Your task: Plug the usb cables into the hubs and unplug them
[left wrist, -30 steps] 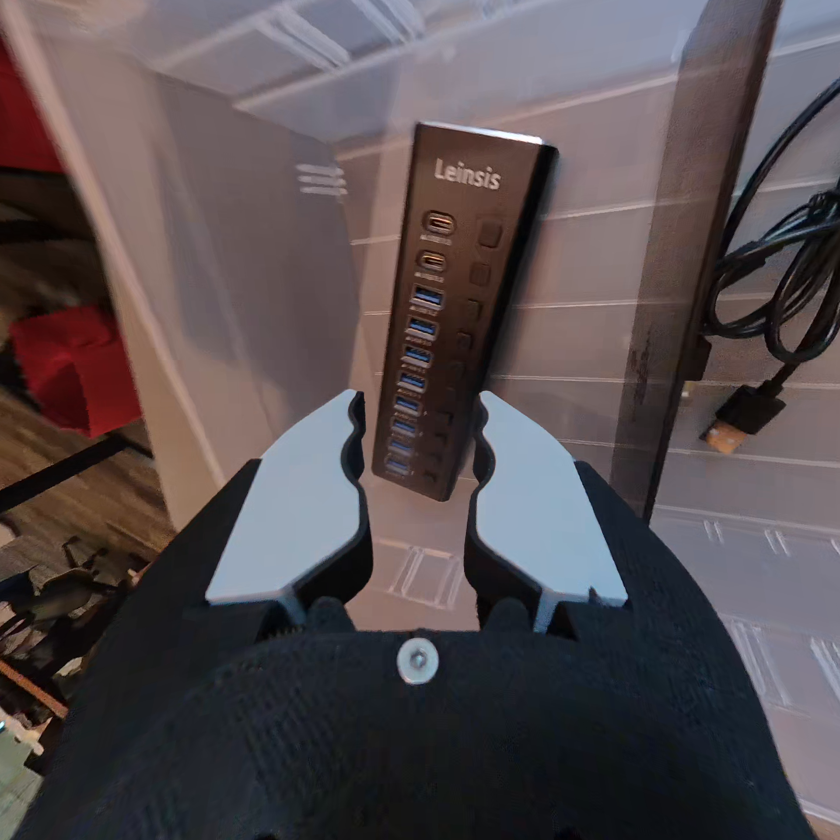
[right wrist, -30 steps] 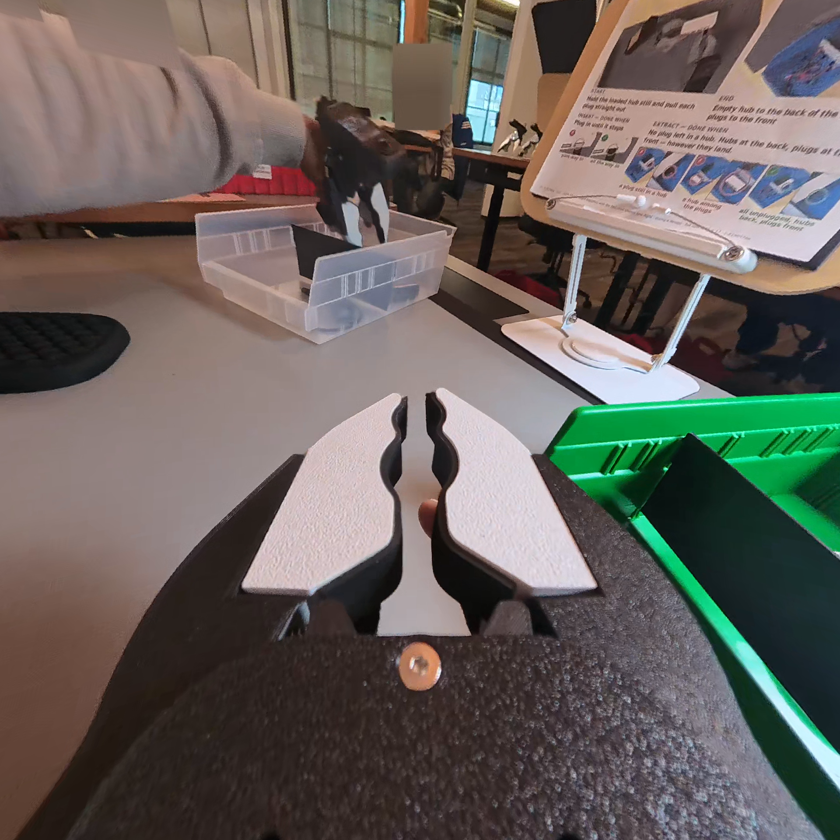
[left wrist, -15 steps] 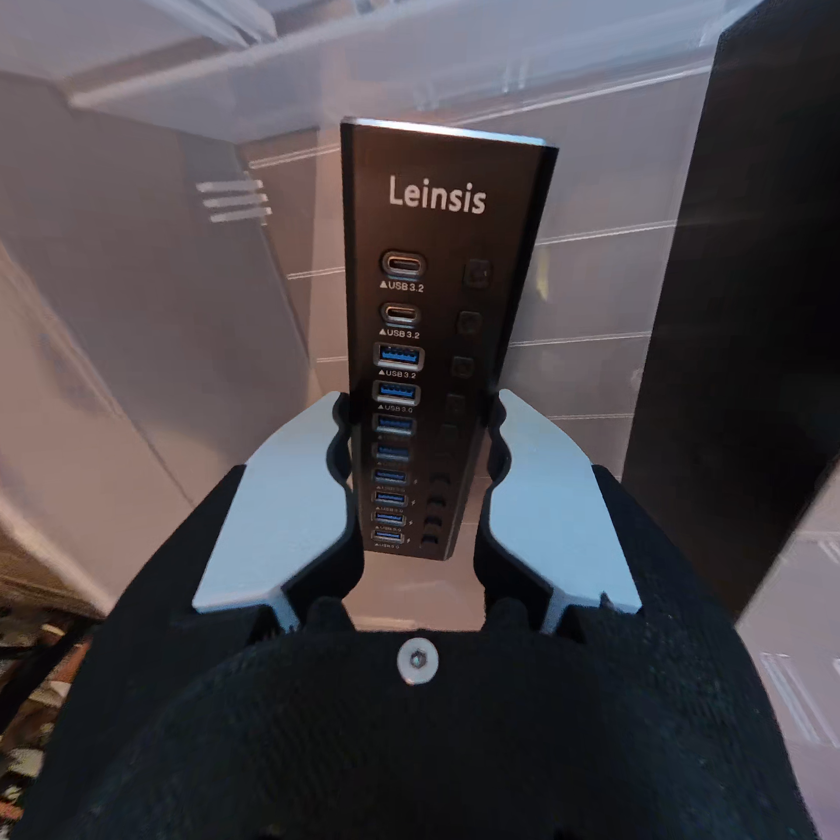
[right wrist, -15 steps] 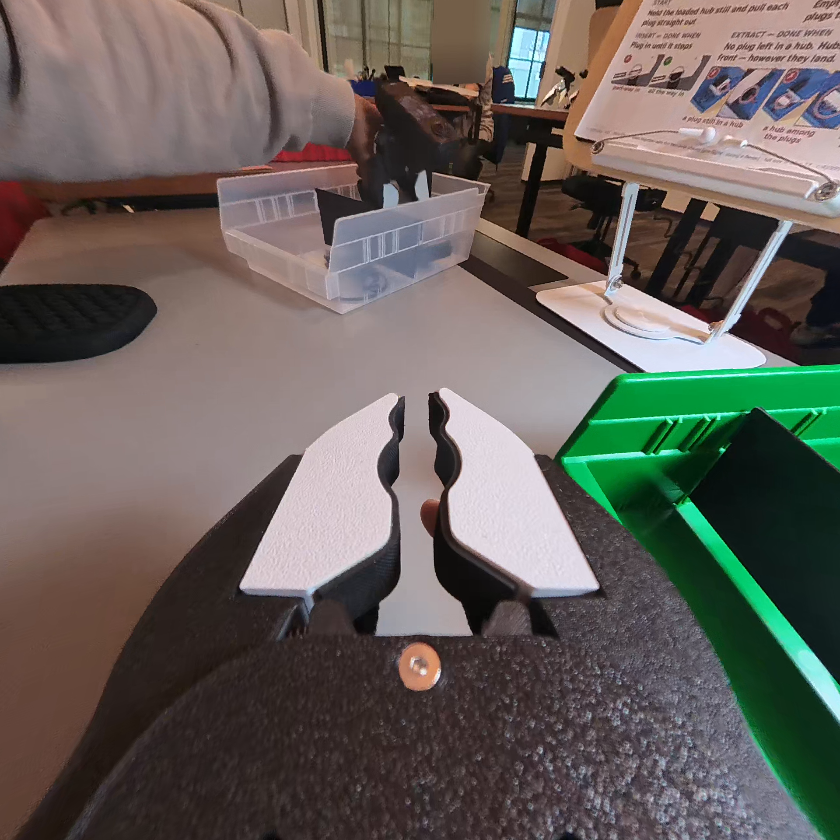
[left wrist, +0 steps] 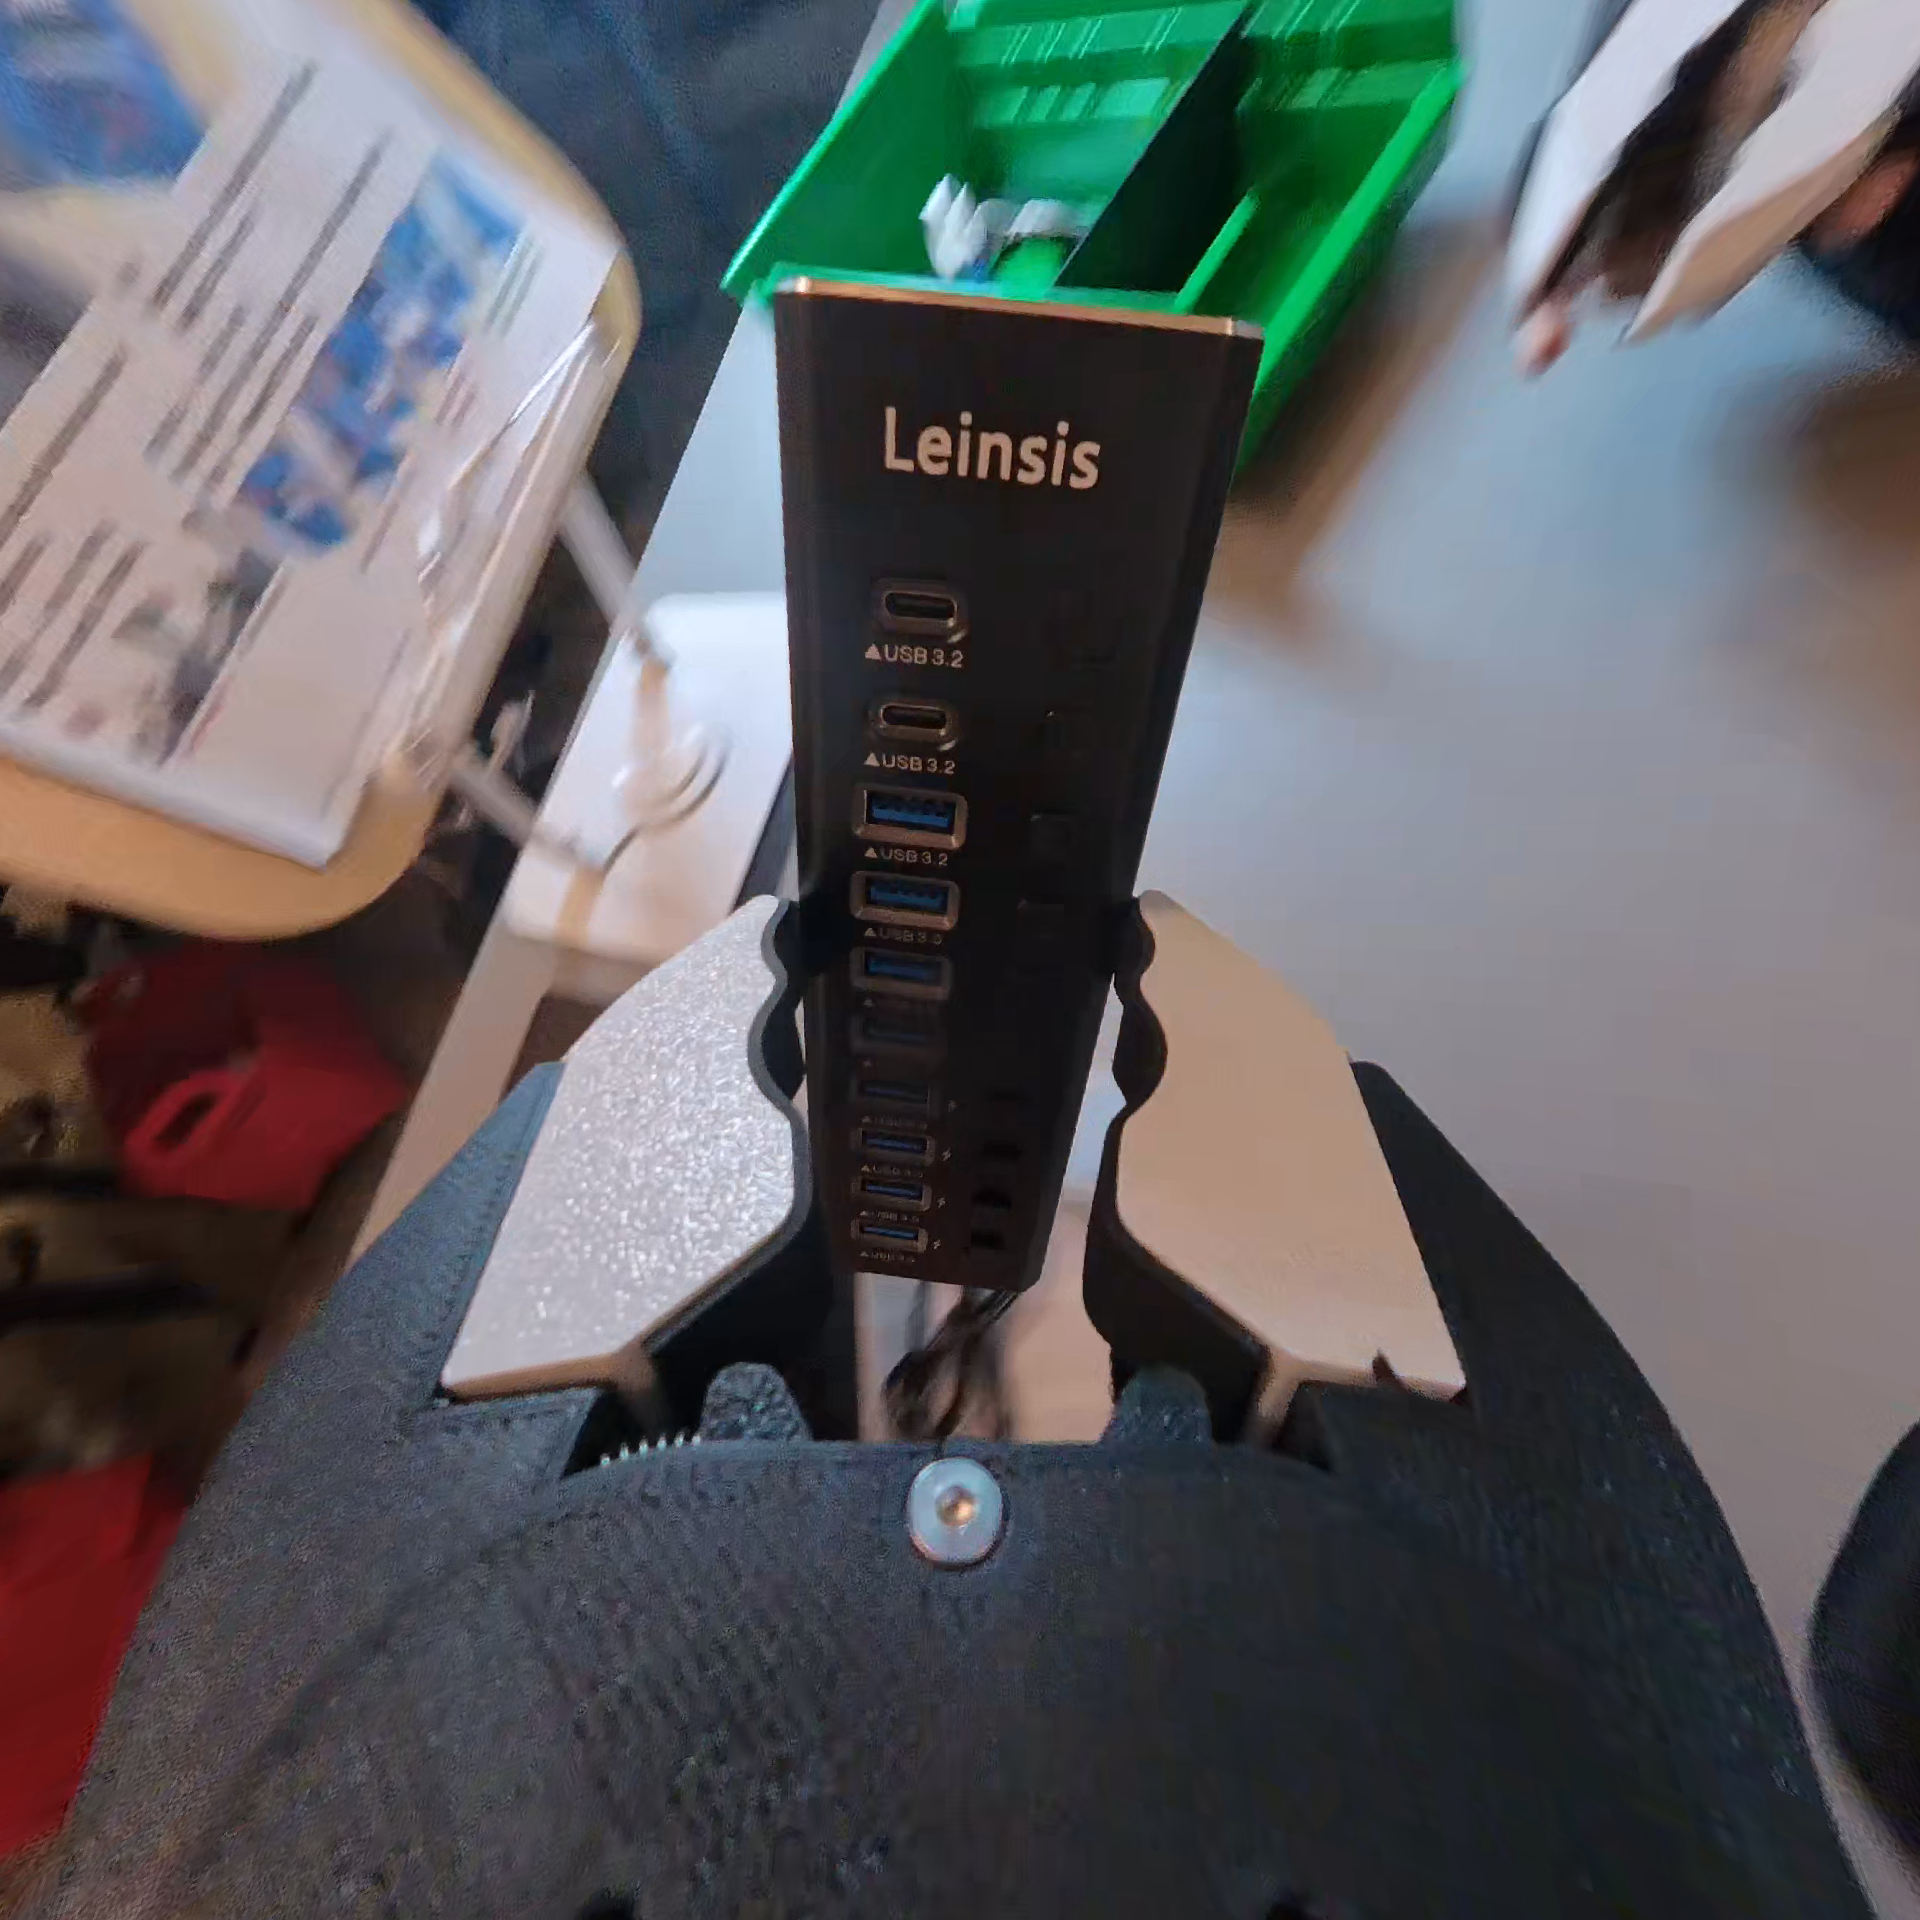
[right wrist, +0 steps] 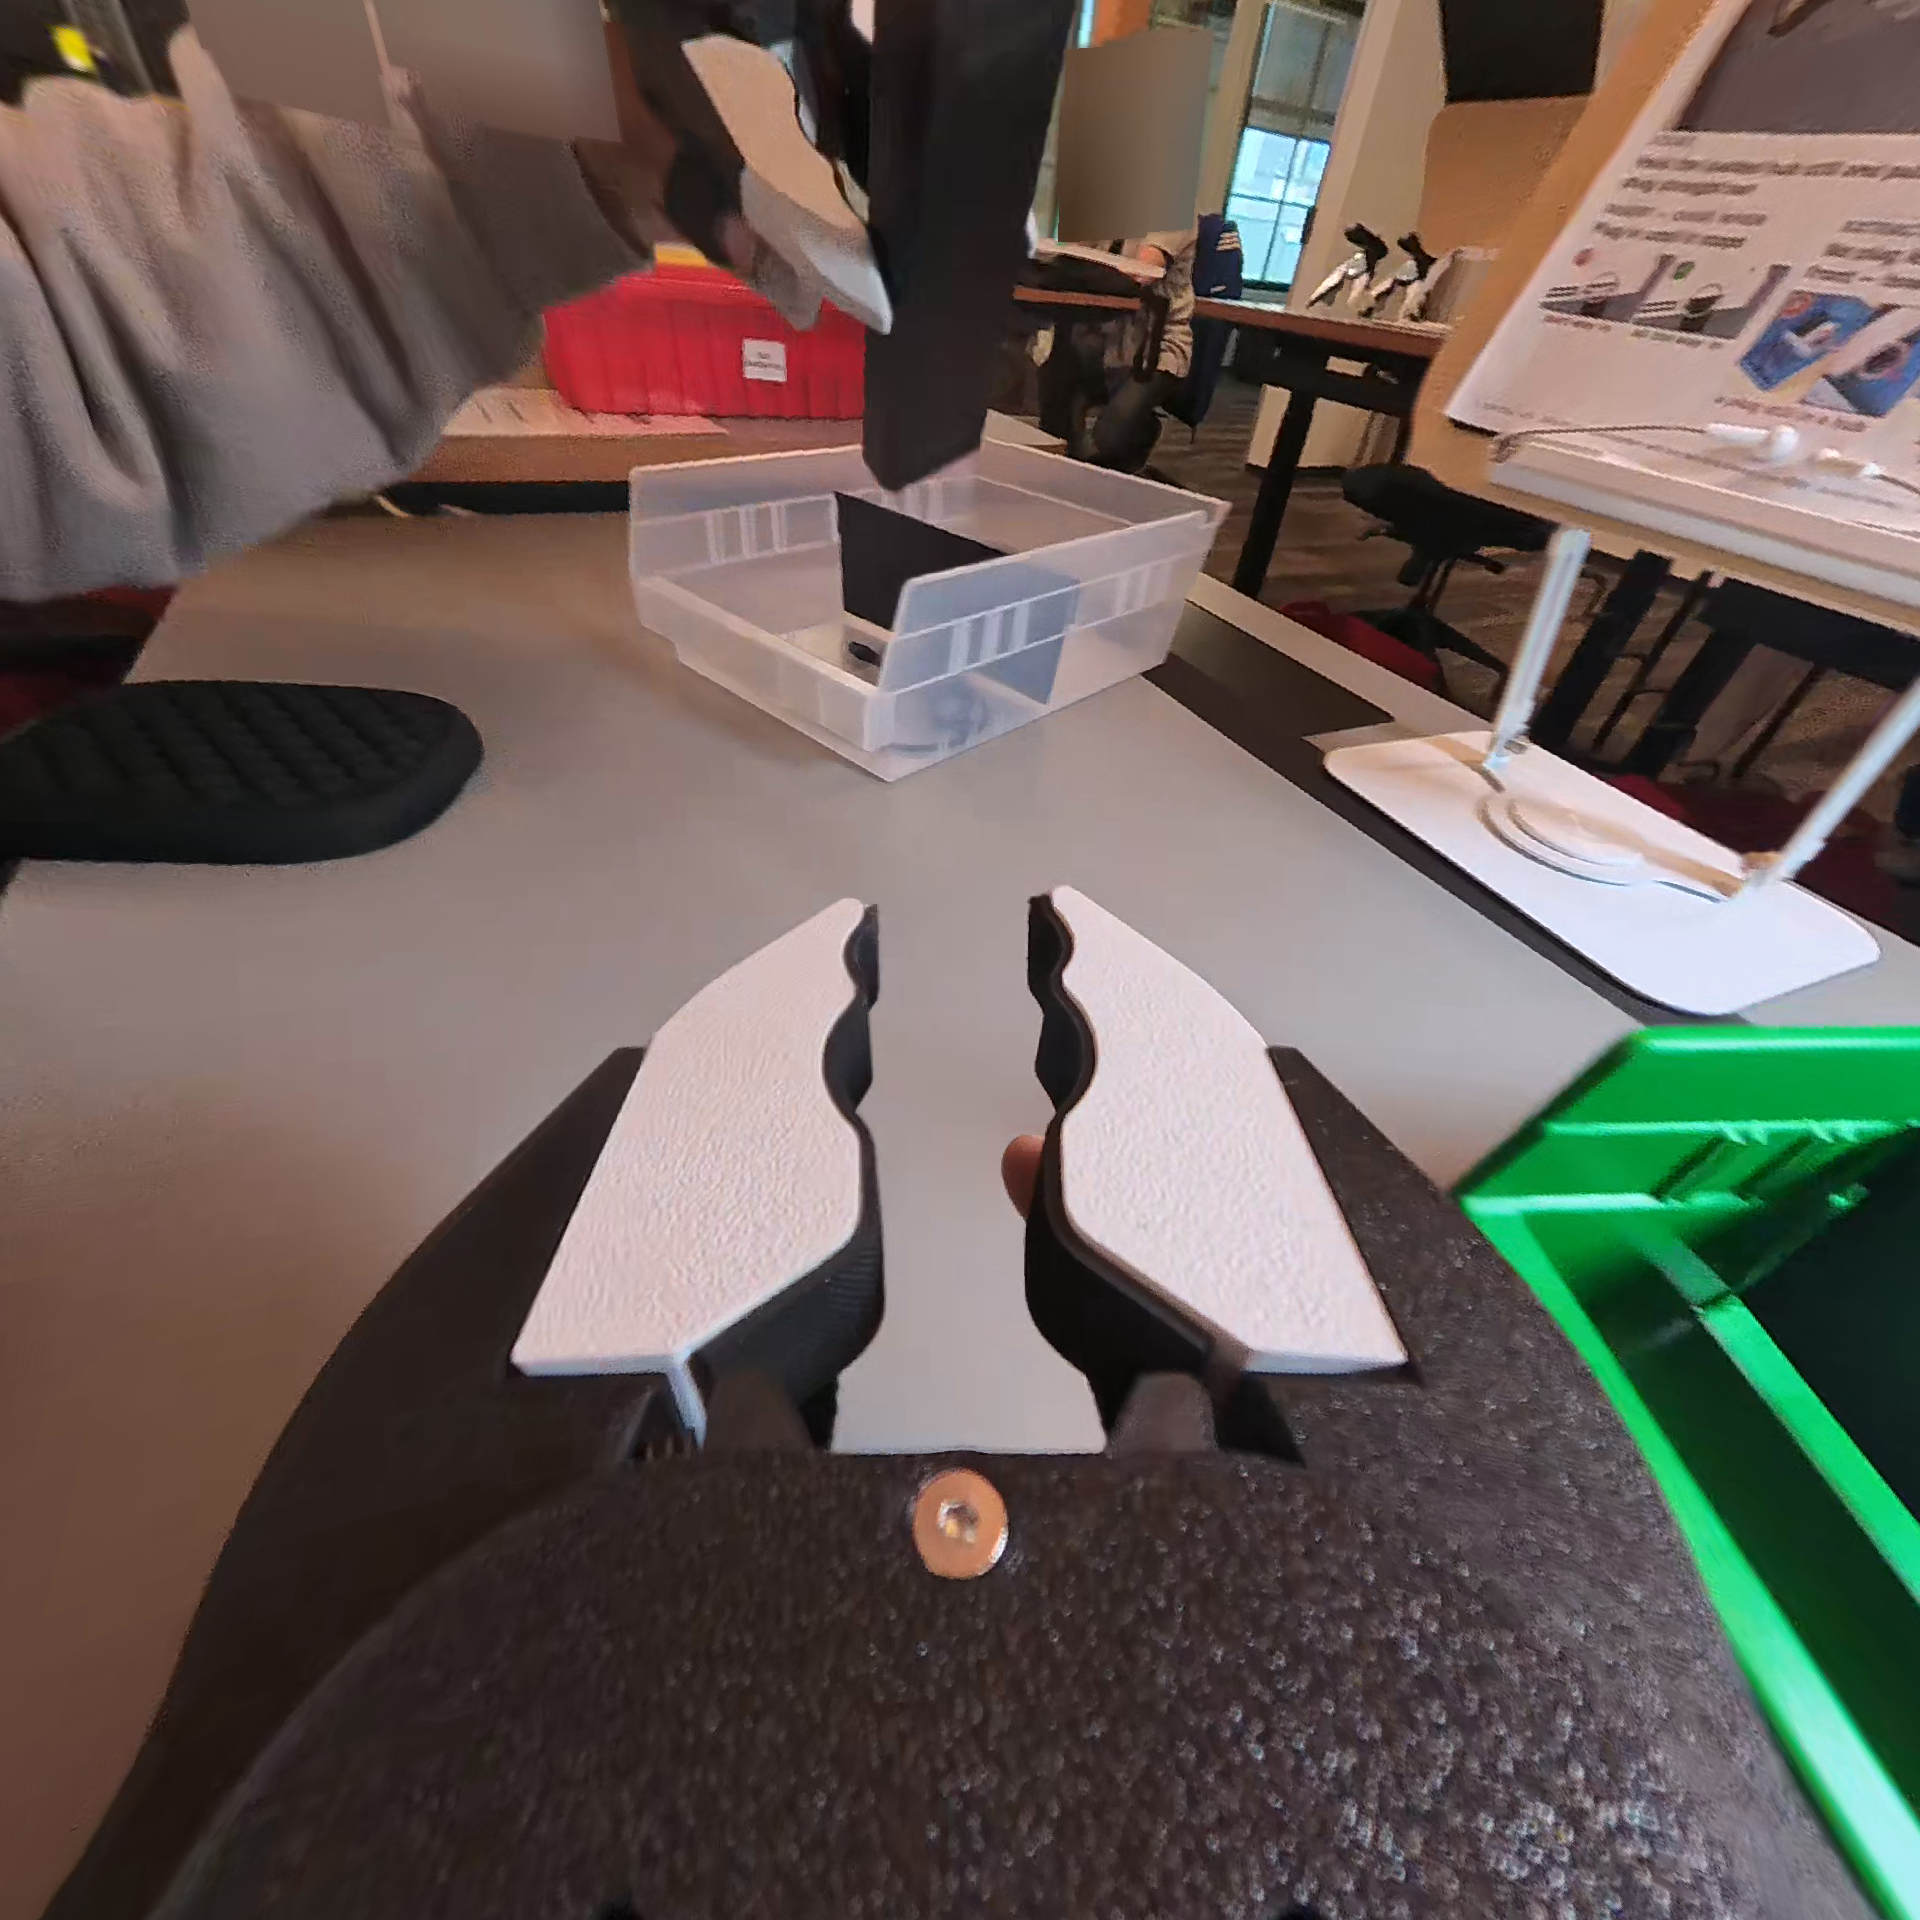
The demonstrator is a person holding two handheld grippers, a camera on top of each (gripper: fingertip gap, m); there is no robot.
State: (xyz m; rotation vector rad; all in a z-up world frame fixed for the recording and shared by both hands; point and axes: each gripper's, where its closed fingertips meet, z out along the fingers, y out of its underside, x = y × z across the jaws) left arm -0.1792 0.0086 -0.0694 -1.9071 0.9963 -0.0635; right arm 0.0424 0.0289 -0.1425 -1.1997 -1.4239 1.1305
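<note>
My left gripper [left wrist: 956, 914] is shut on a long black USB hub [left wrist: 997, 582] with a row of ports on its face, and holds it in the air above the grey table. In the right wrist view the hub [right wrist: 935, 260] hangs high over the clear bin [right wrist: 1101, 603], held by the left gripper [right wrist: 831, 239]. My right gripper [right wrist: 951, 914] hovers low over the table, open a little and empty; it also shows blurred in the left wrist view [left wrist: 1704, 177]. A white plug [left wrist: 961, 223] lies in the green bin [left wrist: 1340, 187].
A clear bin with a black divider [right wrist: 894, 561] stands mid-table. A green bin [right wrist: 1662, 1247] is at my right. A black ribbed pad [right wrist: 229, 764] lies at left. An instruction board on a white stand [right wrist: 1621, 883] stands at right. A grey sleeve [right wrist: 239, 312] reaches across. Some 25 cm of space lies between my two pairs of fingers.
My left gripper closed on the hub and lifted it out of the clear bin, swinging toward the green bin. My right gripper's jaws opened slightly.
</note>
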